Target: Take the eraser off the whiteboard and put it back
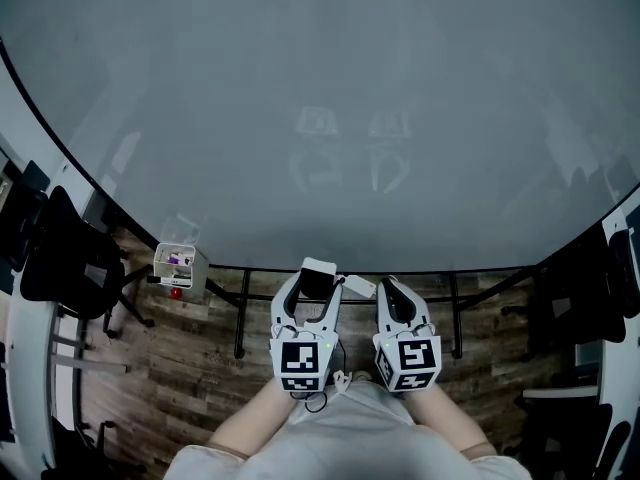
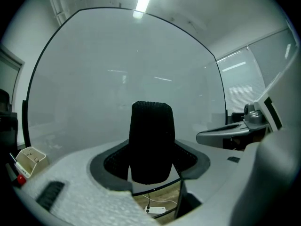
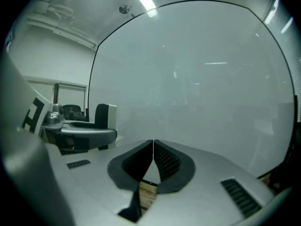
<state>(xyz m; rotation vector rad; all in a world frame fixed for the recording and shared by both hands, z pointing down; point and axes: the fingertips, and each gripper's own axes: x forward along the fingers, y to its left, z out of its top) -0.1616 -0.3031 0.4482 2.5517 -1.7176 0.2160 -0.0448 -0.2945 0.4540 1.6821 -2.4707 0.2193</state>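
Observation:
The eraser (image 1: pixel 318 280), black felt with a white back, stands upright between the jaws of my left gripper (image 1: pixel 311 290), which is shut on it. The eraser is off the whiteboard (image 1: pixel 320 118), just below its bottom edge. In the left gripper view the eraser's dark felt (image 2: pixel 151 142) fills the gap of that gripper (image 2: pixel 151 167), facing the whiteboard (image 2: pixel 122 69). My right gripper (image 1: pixel 394 296) hovers beside it, shut and holding nothing; its pads meet in the right gripper view (image 3: pixel 153 161). That view also shows the eraser (image 3: pixel 106 118) off to the left.
A small white marker box (image 1: pixel 180 264) with a red item hangs at the board's lower left edge, also seen in the left gripper view as the box (image 2: pixel 29 160). Black chairs (image 1: pixel 65 258) stand at both sides. Wooden floor and the board's black stand legs (image 1: pixel 240 318) lie below.

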